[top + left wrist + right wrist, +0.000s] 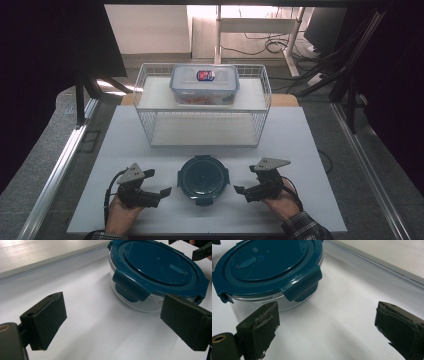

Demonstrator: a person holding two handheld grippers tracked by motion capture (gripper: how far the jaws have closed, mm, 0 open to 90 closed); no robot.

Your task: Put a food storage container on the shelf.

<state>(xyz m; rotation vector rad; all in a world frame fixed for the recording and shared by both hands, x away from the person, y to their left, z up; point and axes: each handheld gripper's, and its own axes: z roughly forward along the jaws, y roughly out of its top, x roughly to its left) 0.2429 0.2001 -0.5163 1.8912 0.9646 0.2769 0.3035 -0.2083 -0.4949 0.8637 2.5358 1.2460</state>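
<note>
A round glass container (pixel 203 181) sits at the near middle of the white bench (pixel 320 150), between the two hands. Its body is clear glass, capped with a dark teal lid whose flaps are folded down over the rim; a small oval tab marks the lid's top. The left gripper (pixel 159 186) rests just left of it, jaws spread wide with nothing between them. The right gripper (pixel 245 187), just right of it, also stands open and empty. Behind, a white wire rack (pixel 260 122) carries a rectangular lidded box (pixel 204 84).
</note>
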